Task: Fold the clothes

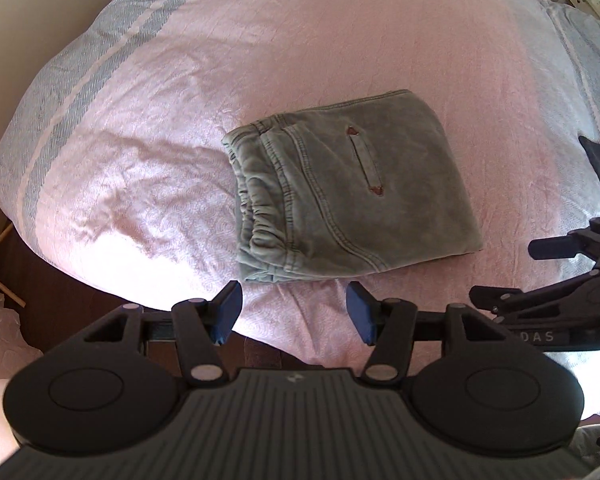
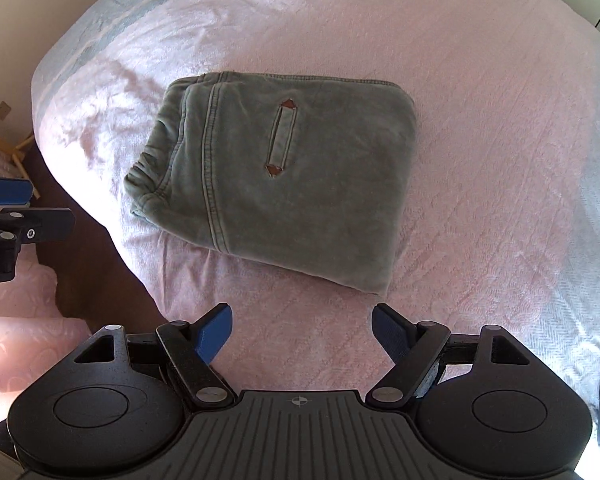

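Both claws sit spread and carrying nothing: my left gripper [image 1: 290, 312] has its blue pads [image 1: 225, 311] apart over the near edge of the bed, and my right gripper [image 2: 300, 334] is likewise splayed, hanging just short of the garment. I judge I have them backed off like this because the fold looks finished and there is nothing left to pinch.

Lying on the pink bedspread [image 1: 300, 40], well in from its striped blue border [image 1: 100, 56], are the grey-green trousers [image 1: 340, 184], folded into a compact, thick rectangle. Their elastic waistband [image 1: 256, 216] is stacked in layers along the left side, and a welt pocket [image 1: 366, 160] with small reddish-brown corner tabs faces up. Placing the bundle mid-bed keeps it flat and supported on all sides.

Writing is scarce. In the left view I read "DAS" on the body of the other gripper, the start of the word hidden. In the right view, "AI" shows on the left gripper's side at the frame edge. No label is legible on the trousers.
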### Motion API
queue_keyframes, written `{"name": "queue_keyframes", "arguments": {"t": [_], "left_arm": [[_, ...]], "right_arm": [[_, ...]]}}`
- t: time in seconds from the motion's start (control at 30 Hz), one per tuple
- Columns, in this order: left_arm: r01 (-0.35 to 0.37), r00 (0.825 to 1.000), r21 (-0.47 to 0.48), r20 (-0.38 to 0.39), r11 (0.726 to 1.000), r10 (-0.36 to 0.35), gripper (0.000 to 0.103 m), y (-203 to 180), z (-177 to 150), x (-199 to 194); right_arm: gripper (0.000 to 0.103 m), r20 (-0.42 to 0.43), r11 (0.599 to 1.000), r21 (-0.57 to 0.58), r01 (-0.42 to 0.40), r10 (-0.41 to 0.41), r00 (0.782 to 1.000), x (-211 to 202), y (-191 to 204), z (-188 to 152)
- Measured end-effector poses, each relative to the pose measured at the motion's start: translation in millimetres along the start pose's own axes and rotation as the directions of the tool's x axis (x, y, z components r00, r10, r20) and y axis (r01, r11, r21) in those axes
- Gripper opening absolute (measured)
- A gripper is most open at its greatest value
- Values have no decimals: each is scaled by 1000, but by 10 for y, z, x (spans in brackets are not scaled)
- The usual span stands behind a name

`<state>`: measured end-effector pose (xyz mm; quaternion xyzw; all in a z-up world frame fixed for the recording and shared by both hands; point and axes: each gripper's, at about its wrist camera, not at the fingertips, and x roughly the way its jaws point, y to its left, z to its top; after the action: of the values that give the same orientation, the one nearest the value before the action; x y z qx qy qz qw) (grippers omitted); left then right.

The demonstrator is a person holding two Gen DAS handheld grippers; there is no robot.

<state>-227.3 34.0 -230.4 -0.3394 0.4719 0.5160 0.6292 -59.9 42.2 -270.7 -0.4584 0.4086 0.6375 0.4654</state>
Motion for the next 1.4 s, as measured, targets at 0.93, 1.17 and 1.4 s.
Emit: {"name": "queue_keyframes", "arguments": {"t": [0.93, 1.17, 1.4], "left_arm": [[108, 993, -138, 70, 984, -99, 55, 458, 387, 545], [302, 953, -286, 116, 909, -280, 55, 1023, 425, 1123], [426, 903, -399, 124, 812, -412, 60, 1317, 348, 1775]], "right_arm": [[80, 108, 987, 100, -128, 117, 987, 309, -672, 532], [80, 140, 932, 264, -249, 218, 966, 627, -1179, 669], [80, 153, 882, 333, -334, 299, 942, 1029, -1453, 723]]}}
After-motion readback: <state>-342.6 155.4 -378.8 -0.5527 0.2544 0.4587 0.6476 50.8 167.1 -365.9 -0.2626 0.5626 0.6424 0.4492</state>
